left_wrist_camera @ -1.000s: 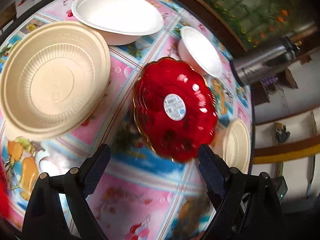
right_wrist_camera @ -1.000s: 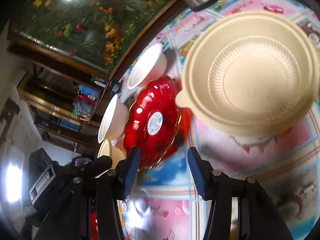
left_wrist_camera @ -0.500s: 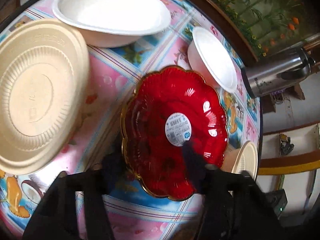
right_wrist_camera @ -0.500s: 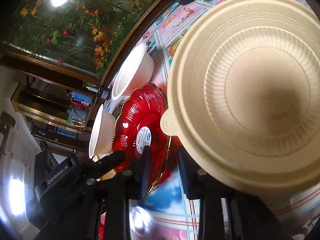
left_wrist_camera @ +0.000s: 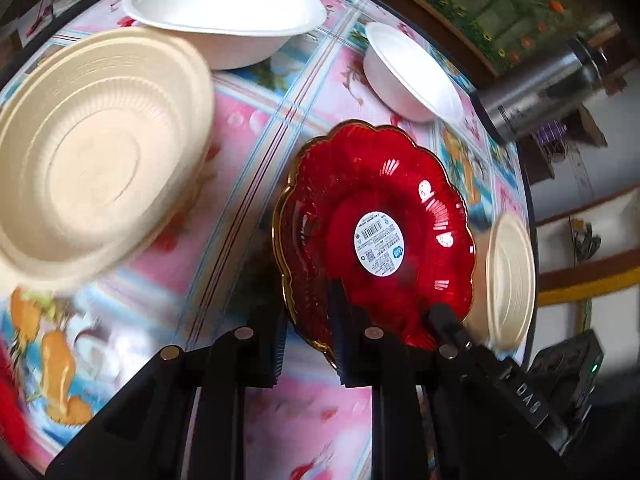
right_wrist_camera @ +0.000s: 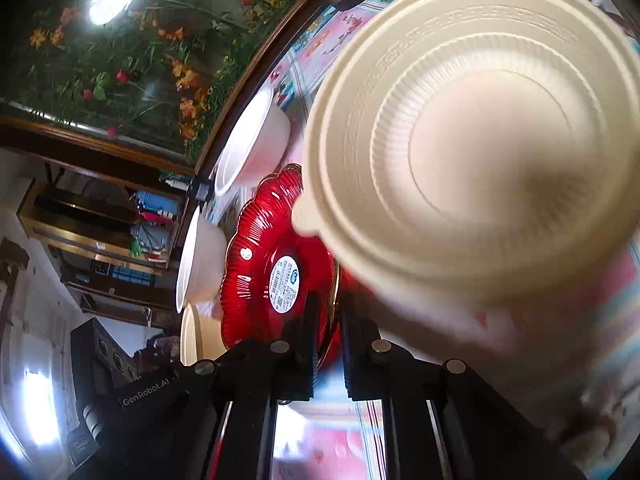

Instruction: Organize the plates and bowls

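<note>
A red scalloped plate (left_wrist_camera: 380, 184) with a gold rim and a white label lies on the flowered tablecloth (left_wrist_camera: 256, 120). My left gripper (left_wrist_camera: 308, 340) is closing, with its pads on the plate's near rim. My right gripper (right_wrist_camera: 330, 340) is shut on another part of the same rim. One of its black fingers (left_wrist_camera: 448, 320) shows at the plate's near right edge in the left wrist view. In the right wrist view the red plate (right_wrist_camera: 256, 248) lies left of a big beige ribbed bowl (right_wrist_camera: 480, 140), which is blurred and fills the right half.
The beige bowl (left_wrist_camera: 92, 160) sits left of the plate. A large white bowl (left_wrist_camera: 224, 4) and a small white bowl (left_wrist_camera: 412, 76) stand behind it. A small beige bowl (left_wrist_camera: 510, 280) is at the table's right edge. A steel flask (left_wrist_camera: 540, 88) lies at the back right.
Both grippers have gone from open to closed around the red plate's rim. Both cameras have come nearer the plate, and the beige bowl looms larger in the right wrist view.
</note>
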### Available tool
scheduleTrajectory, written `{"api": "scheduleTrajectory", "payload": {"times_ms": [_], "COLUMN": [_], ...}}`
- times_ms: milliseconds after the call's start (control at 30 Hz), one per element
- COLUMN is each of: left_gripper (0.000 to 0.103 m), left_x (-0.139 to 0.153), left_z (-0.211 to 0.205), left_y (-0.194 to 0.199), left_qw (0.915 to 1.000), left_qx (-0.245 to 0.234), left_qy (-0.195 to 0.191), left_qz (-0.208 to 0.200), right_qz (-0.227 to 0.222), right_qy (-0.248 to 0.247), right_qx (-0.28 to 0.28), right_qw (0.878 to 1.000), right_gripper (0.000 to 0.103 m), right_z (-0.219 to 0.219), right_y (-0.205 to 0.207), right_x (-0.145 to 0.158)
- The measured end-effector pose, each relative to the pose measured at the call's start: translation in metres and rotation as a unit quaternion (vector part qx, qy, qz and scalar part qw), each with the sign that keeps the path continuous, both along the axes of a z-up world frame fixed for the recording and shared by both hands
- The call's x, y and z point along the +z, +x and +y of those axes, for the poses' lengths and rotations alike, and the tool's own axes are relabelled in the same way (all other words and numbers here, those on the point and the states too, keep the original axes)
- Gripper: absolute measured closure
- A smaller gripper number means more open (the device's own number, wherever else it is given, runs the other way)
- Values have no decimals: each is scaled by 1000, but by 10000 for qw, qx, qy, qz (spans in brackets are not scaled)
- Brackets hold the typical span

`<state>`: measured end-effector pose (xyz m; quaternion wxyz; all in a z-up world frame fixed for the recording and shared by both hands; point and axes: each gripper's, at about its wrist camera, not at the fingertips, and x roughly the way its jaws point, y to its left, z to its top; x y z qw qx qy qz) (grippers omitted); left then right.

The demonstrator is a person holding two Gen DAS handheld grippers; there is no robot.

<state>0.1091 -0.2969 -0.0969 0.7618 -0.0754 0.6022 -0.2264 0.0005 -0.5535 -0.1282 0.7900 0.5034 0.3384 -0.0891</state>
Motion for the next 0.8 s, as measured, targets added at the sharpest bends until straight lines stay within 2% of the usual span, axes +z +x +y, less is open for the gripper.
{"api": "scheduleTrajectory", "payload": {"times_ms": [167,267,433,600,667,800], "left_gripper": [86,86,85,85,85,85], "left_x": [0,7,34,66,81,96], "left_z": [23,42,80,133,162,211], "left_y": [-36,-58,-92,-104,-108,-112], "left_qw": [9995,9989,9947,9883,9832,9757], "left_qx": [-264,-349,-384,4,230,648], "left_qy": [58,41,104,72,94,160], "left_qz": [-137,-325,-948,-1522,-1811,-2088], "right_qz": [9,-41,-188,-469,-595,-769], "right_qy": [-47,-236,-425,-595,-669,-750], "right_qx": [196,372,659,1152,1427,1891], "right_qw": [9998,9990,9967,9904,9857,9761], "right_gripper": [93,93,92,92,92,92], "right_z": [19,37,73,119,145,190], "right_y": [-29,-47,-70,-65,-56,-39], "right_x": [5,15,31,56,67,82]}}
